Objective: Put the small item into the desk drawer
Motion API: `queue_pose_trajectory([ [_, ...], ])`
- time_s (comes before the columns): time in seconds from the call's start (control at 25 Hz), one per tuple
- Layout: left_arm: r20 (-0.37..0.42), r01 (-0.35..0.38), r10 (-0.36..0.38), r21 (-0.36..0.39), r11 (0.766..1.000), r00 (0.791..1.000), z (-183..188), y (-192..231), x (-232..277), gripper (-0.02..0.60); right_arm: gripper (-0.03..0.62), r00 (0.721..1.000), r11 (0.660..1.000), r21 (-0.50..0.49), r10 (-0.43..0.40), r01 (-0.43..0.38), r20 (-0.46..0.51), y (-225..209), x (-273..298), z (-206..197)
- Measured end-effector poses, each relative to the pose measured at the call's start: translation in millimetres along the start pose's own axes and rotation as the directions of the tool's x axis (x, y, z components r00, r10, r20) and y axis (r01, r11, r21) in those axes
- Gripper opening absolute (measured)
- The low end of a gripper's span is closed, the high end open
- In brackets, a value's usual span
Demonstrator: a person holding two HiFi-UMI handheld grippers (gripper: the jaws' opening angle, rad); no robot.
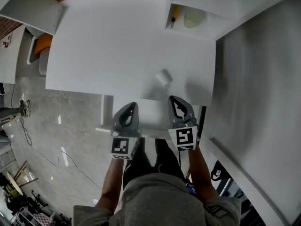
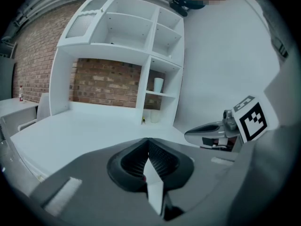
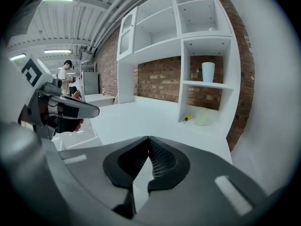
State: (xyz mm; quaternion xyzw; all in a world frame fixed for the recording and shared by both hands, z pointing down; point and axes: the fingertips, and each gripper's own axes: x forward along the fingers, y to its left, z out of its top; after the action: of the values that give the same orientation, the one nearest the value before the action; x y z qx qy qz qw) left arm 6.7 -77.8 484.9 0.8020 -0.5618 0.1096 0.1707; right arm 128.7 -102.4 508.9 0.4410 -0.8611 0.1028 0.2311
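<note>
- the grey polished floor (image 1: 66, 126) fills the left of the head view, with thin cables (image 1: 33, 142) trailing across it.
- the white table (image 1: 117, 46) takes up the middle. its top is mostly bare white.
- a white shelf unit (image 1: 225, 4) stands on the table's far right corner against a brick wall (image 3: 162, 81), with open compartments stacked above the table.
- a white ledge juts out from the table's near edge. it looks like the drawer (image 1: 149, 112), pulled out towards the person, though the view is too soft to show its inside.
- the left tool (image 1: 131, 105) hangs over the left side of that ledge. its jaws are pressed together with nothing between them.
- the right tool (image 1: 175, 100) hangs over the right side, level with the left one and well apart from it. its jaws are also pressed together and hold nothing.
- an orange seat (image 1: 43, 42) shows past the table's left edge, beside a second white desk (image 1: 9, 51).
- a white cup (image 3: 208, 72) stands upright in a middle compartment of the shelf unit.
- a pale round tub (image 1: 194, 19) sits in the lowest compartment, at table level.
- the small item (image 1: 163, 77), white and blurred, lies on the table just beyond the right tool's tip. it is apart from the tool and near the table's front edge.
- a yellow-handled thing (image 1: 173, 14) lies beside the tub, too small to name.
</note>
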Motion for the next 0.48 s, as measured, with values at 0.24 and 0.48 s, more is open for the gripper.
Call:
queue_pose_trajectory([
  [0.24,-0.022,0.02,-0.02,-0.005,1.0,1.0,-11.9,6.8,15.1,0.012,0.003,1.0,1.0,-0.002,-0.007,0.007,-0.025,-5.9,20.6,-9.4],
  [0.48,-0.035,0.017,-0.018,-0.022,1.0,0.999,-19.4,18.7,24.4,0.012,0.005,0.998,1.0,0.01,-0.017,0.018,-0.052,-11.9,42.2,-16.2],
])
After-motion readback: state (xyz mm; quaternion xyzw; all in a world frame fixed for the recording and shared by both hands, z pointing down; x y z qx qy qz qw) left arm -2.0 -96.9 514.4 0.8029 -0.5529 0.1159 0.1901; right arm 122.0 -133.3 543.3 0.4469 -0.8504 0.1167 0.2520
